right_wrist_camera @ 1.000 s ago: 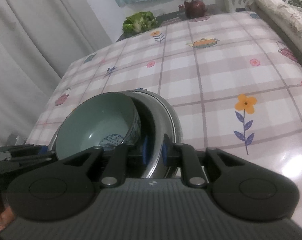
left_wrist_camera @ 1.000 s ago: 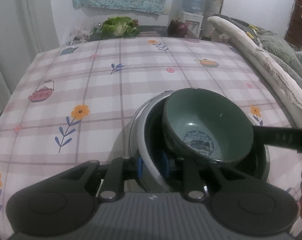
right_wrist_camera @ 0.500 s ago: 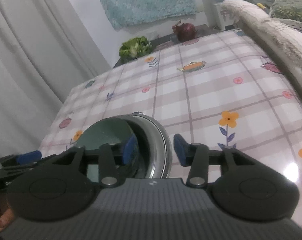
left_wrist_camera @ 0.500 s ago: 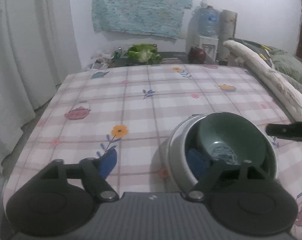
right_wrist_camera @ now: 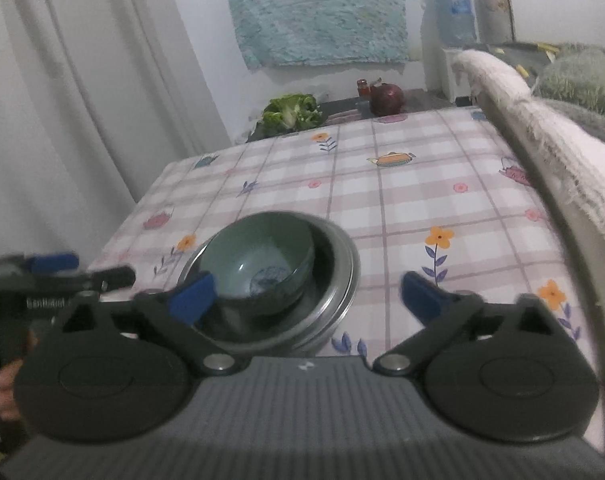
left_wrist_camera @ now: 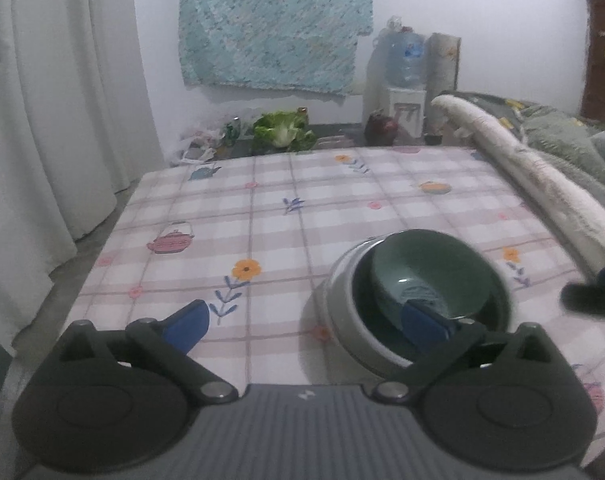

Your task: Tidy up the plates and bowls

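Both grippers have let go of the stack's rims since a second ago and pulled back and up, so the whole stack is now in view on the table. The left gripper [left_wrist_camera: 306, 320] is spreading its jaws wide with nothing between them; its right blue pad only overlaps the stack in the picture and does not touch it. Same story for the right gripper [right_wrist_camera: 306, 296]: jaws opening out, empty, one pad in front of the stack and the other over the tablecloth [right_wrist_camera: 422, 200].

The green bowl [left_wrist_camera: 426, 276] sits nested inside the wider grey bowl [left_wrist_camera: 342, 312], and that reads as the point of the placing: smaller into larger, one tidy pile. The pile stands on the near part of the cloth, towards the cushion [left_wrist_camera: 542, 184] side.

Mouth up on both. The green bowl leans a little, pushed towards one side of the grey bowl rather than centred. Being round, it has no long axis across the table, only the upright one.
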`<state>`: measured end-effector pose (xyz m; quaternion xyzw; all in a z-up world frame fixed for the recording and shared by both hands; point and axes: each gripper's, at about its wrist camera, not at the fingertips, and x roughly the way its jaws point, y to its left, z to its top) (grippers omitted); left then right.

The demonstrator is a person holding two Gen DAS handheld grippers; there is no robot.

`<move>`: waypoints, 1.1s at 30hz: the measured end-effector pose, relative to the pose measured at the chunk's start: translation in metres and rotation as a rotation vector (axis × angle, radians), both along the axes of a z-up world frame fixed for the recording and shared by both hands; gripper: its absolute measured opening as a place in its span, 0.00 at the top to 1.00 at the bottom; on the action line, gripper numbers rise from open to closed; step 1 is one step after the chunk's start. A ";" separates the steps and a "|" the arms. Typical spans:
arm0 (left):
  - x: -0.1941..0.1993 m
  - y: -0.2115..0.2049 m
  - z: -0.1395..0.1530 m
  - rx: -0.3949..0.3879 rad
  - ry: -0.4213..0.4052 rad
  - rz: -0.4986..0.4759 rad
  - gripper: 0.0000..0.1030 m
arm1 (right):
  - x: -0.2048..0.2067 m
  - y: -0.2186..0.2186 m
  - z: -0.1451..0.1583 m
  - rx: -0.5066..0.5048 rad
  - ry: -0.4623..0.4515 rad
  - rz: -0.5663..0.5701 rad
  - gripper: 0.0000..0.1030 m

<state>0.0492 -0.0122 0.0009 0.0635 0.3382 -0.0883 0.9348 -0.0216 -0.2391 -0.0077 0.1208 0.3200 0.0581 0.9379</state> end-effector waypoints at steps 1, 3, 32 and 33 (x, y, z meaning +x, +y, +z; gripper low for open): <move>-0.003 0.000 0.002 -0.009 -0.001 -0.009 0.00 | -0.004 0.004 0.002 -0.016 0.002 0.006 0.01; -0.009 -0.001 0.003 -0.022 0.001 -0.016 0.00 | -0.013 0.013 0.003 -0.060 0.009 0.013 0.01; -0.018 -0.009 -0.025 0.048 0.217 0.091 0.00 | -0.016 0.048 -0.014 -0.245 0.192 -0.085 0.01; -0.017 -0.009 -0.025 0.050 0.217 0.093 0.00 | -0.015 0.048 -0.014 -0.243 0.196 -0.083 0.01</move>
